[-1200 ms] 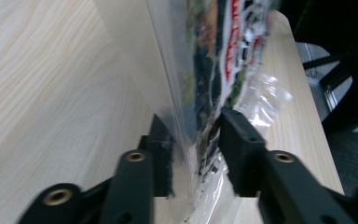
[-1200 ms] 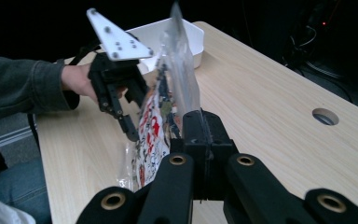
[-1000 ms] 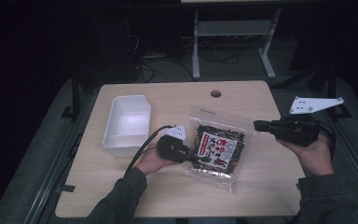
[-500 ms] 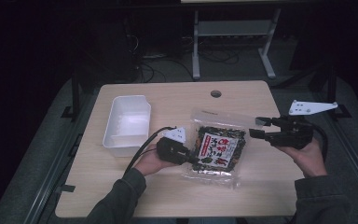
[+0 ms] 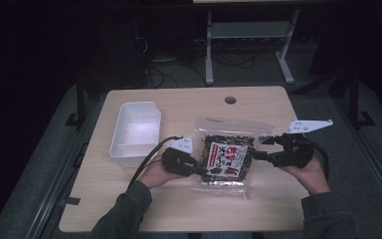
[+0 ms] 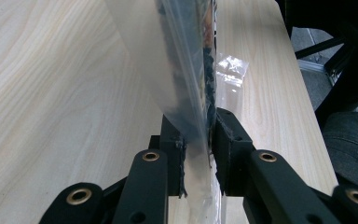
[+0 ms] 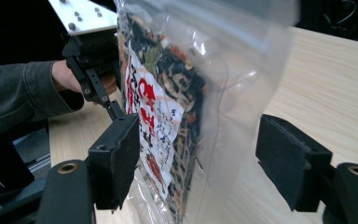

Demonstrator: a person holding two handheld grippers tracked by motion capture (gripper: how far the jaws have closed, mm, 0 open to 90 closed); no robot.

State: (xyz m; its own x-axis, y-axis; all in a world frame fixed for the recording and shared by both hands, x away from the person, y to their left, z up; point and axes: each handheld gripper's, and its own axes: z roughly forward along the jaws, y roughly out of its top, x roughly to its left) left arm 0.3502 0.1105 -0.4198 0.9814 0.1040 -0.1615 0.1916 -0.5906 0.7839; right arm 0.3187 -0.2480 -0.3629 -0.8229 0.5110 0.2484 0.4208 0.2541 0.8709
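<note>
Snack bag (image 5: 225, 155) clamped in left tool (image 6: 196, 154).

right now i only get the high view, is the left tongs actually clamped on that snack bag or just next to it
Observer: Clamped. In the left gripper view the left tongs pinch the snack bag's clear edge between both pads.
Operator: and the right one, got it yet
Observer: No. The right tongs are open, a pad on each side of the bag, with a gap at the right-hand pad.
Operator: bag flat on the table?
Observer: The gripper views suggest not: it stands on edge above the table.
</note>
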